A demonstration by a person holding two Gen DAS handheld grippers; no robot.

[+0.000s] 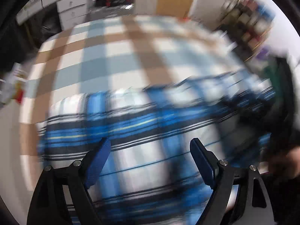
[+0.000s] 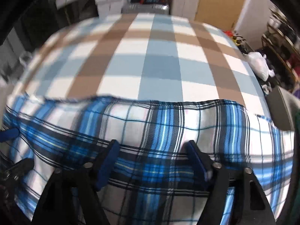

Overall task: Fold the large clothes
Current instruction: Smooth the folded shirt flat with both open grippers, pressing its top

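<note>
Both grippers, left gripper (image 1: pixel 150 146) and right gripper (image 2: pixel 151 148), were held spread and empty over the blue plaid garment (image 2: pixel 150 123), which was laid across the near part of the checked tablecloth (image 2: pixel 161 63). A single layer could be missed, or the tablecloth pinched along with it, if the jaws were closed blind. Much of the left view was smeared by motion, and the garment's near edges were cut off.

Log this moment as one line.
left hand-held gripper: open, empty | right hand-held gripper: open, empty | plaid garment: lying on checked cloth
</note>
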